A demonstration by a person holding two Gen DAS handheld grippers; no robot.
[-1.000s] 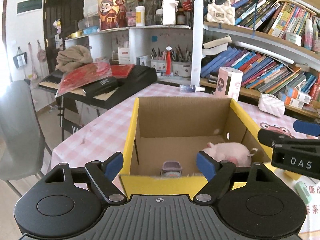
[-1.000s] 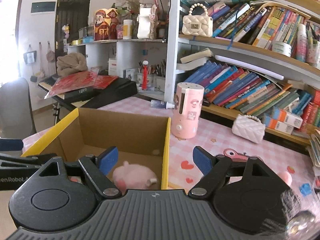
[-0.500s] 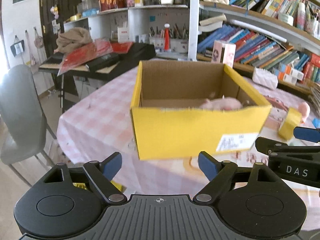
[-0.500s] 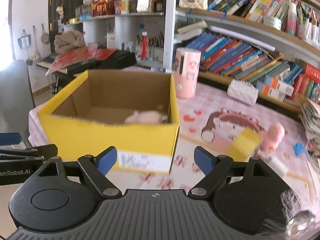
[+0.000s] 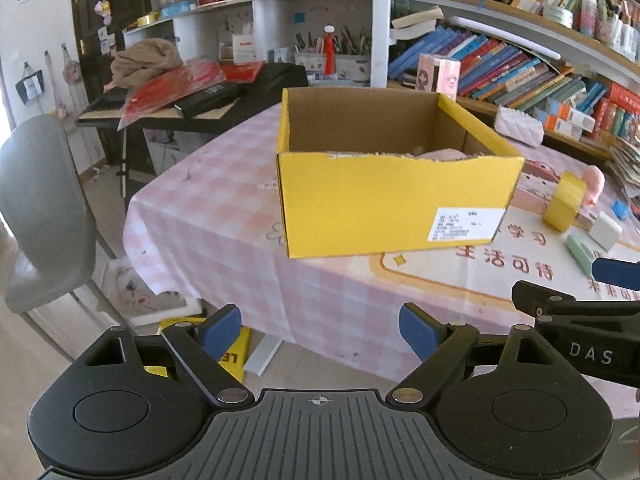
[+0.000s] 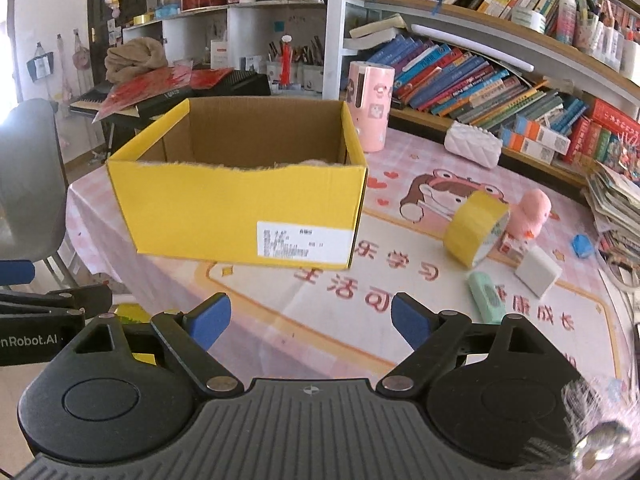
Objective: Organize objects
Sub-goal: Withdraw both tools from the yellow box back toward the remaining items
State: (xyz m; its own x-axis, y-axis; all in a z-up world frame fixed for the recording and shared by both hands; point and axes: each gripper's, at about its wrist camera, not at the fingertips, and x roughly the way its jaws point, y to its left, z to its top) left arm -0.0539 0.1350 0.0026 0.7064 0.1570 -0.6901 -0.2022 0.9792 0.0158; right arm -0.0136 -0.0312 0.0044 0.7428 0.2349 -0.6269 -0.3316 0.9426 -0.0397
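A yellow cardboard box [image 5: 392, 200] [image 6: 240, 208] stands open-topped on the pink table. Only the top of a pink plush [image 5: 444, 155] [image 6: 316, 163] shows over its torn front rim. To the box's right lie a yellow tape roll [image 6: 476, 228], a second pink plush [image 6: 532, 212], a white block [image 6: 536, 272], a mint green item [image 6: 486, 296] and a small blue piece [image 6: 582, 246]. My left gripper [image 5: 319, 330] hangs open off the table's near edge, holding nothing. My right gripper [image 6: 311, 320] is over the tablecloth in front of the box; its jaws are opening, with nothing between them.
A grey chair [image 5: 40, 220] stands left of the table, a black keyboard [image 5: 200, 100] with red sheets behind it. A pink cylinder [image 6: 368, 104] and a white quilted purse [image 6: 472, 144] sit behind the box. Bookshelves [image 6: 480, 80] line the back; papers [image 6: 616, 200] are stacked at far right.
Both grippers have drawn back from above the box to the table's near side, so the box now shows from its front. Both pairs of jaws stand slightly wider.
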